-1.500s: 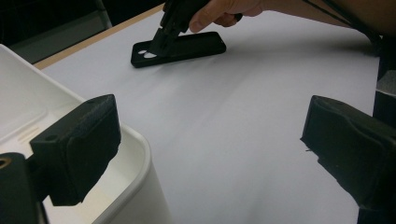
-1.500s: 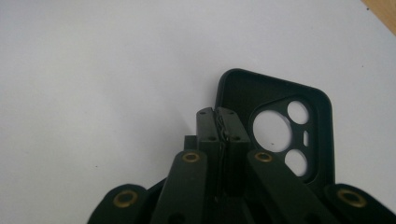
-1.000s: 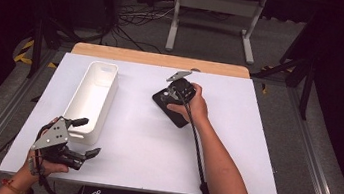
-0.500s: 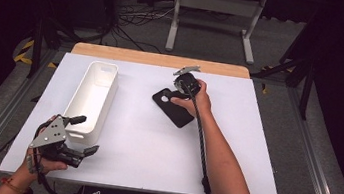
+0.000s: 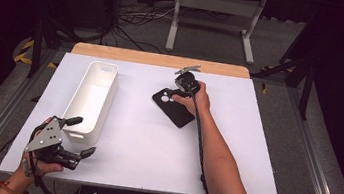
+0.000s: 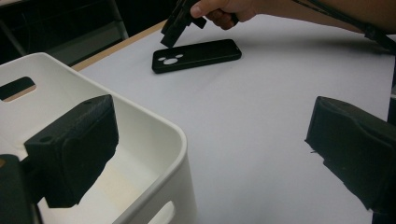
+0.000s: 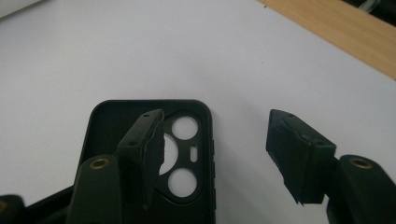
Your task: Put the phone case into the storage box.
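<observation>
Early stage: black phone case (image 5: 173, 108) lying flat, hollow side up, on the table (image 5: 153, 150) right of centre, about three o'clock from the white bin (image 5: 93, 98), not yet lifted or gripped. Right gripper (image 7: 219, 154) poised over its camera-hole end, jaws apart and just been closing, one inside the shell, the other beyond its side wall, neither pressing; left gripper (image 5: 76, 137) idle at seven o'clock, jaws wide open astride the bin's near corner. Case's near end cut off in the right gripper view; bin's contents hard to judge.
</observation>
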### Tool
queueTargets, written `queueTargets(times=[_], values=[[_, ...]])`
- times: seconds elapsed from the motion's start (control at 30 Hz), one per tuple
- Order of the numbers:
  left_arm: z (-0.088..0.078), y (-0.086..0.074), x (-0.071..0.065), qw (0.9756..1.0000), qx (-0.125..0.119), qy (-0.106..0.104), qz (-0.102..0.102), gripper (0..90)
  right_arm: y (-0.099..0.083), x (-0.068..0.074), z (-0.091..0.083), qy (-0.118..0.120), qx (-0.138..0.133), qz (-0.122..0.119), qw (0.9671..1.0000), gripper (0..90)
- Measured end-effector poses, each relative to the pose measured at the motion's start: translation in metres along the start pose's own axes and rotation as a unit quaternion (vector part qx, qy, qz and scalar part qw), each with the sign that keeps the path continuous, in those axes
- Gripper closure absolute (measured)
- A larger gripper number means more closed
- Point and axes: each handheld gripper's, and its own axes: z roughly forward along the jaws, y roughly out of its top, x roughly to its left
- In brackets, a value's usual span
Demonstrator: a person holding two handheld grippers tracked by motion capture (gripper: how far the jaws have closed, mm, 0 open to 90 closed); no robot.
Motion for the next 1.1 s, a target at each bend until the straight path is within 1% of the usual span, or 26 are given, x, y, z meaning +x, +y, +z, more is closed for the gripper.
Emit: queueTargets(times=[0.07,0.13,0.17,0.2,0.33,0.37,0.43,0.47,0.53,0.6,0.63,0.67,0.73,0.77,0.83,0.87,0.9,0.97,1.0,1.07,1.1], values=[[-0.001,0.0,0.0,1.0,-0.002,0.001,-0.002,3.2,0.0,0.001,0.002,0.004,0.001,0.005,1.0,39.7],[-0.001,0.0,0.0,1.0,-0.003,0.002,-0.002,3.3,0.0,0.0,0.003,-0.003,0.006,0.002,1.0,40.9],[-0.001,-0.001,0.0,1.0,-0.007,0.003,-0.002,3.3,0.0,0.001,0.004,-0.003,0.007,0.007,0.9999,42.0],[-0.002,0.0,0.0,1.0,-0.005,0.004,-0.001,3.3,0.0,0.0,0.004,0.001,0.008,0.006,0.9999,43.0],[-0.003,-0.001,-0.001,1.0,-0.001,0.0,-0.002,3.3,-0.002,-0.004,0.006,0.003,0.016,0.009,0.9998,46.1],[-0.003,-0.001,-0.001,1.0,-0.001,0.0,-0.002,3.3,-0.002,-0.005,0.007,-0.002,0.018,0.012,0.9998,46.6],[-0.003,-0.001,-0.001,1.0,-0.001,0.001,-0.001,3.3,-0.002,-0.006,0.008,-0.002,0.02,0.013,0.9997,47.9],[-0.003,-0.001,0.0,1.0,0.0,0.001,-0.002,3.3,-0.003,-0.008,0.009,0.004,0.021,0.017,0.9996,49.7],[-0.003,-0.002,0.0,1.0,-0.004,0.002,-0.005,3.3,-0.004,-0.008,0.011,0.007,0.026,0.023,0.9994,50.9],[-0.004,-0.002,0.001,1.0,0.0,0.002,-0.005,3.4,-0.005,-0.009,0.013,0.012,0.03,0.022,0.9992,54.1],[-0.003,-0.003,0.0,1.0,-0.004,0.003,-0.007,3.4,-0.005,-0.01,0.014,0.011,0.035,0.021,0.9991,54.7],[-0.003,-0.003,0.0,1.0,-0.004,0.003,-0.007,3.4,-0.005,-0.01,0.014,0.011,0.035,0.021,0.9991,54.7],[-0.003,-0.003,0.001,1.0,0.0,0.0,-0.006,3.4,-0.004,-0.011,0.015,0.01,0.033,0.027,0.9991,59.4],[-0.003,-0.003,0.001,1.0,-0.003,0.001,-0.006,3.4,-0.004,-0.012,0.015,0.012,0.03,0.025,0.9992,60.2],[-0.003,-0.003,0.001,1.0,-0.004,0.0,-0.006,3.4,-0.002,-0.012,0.015,0.023,0.025,0.026,0.9991,59.8],[-0.004,-0.003,0.002,1.0,-0.001,-0.001,-0.008,3.5,0.0,-0.011,0.015,0.022,0.026,0.029,0.999,59.5],[-0.004,-0.003,0.003,0.9999,-0.002,-0.002,-0.011,3.6,0.001,-0.01,0.015,0.02,0.026,0.023,0.9992,59.5],[-0.004,-0.004,0.003,0.9999,-0.005,0.0,-0.013,3.6,0.003,-0.01,0.015,0.019,0.025,0.023,0.9992,59.8],[-0.005,-0.004,0.003,0.9999,-0.001,-0.002,-0.01,3.6,0.004,-0.008,0.018,0.012,0.031,0.022,0.9992,61.9],[-0.005,-0.004,0.003,0.9999,-0.003,-0.003,-0.009,3.6,0.004,-0.008,0.021,0.015,0.036,0.027,0.9989,65.0],[-0.004,-0.004,0.004,0.9999,-0.006,-0.003,-0.016,3.9,0.004,-0.008,0.022,0.013,0.038,0.03,0.9988,66.1]])
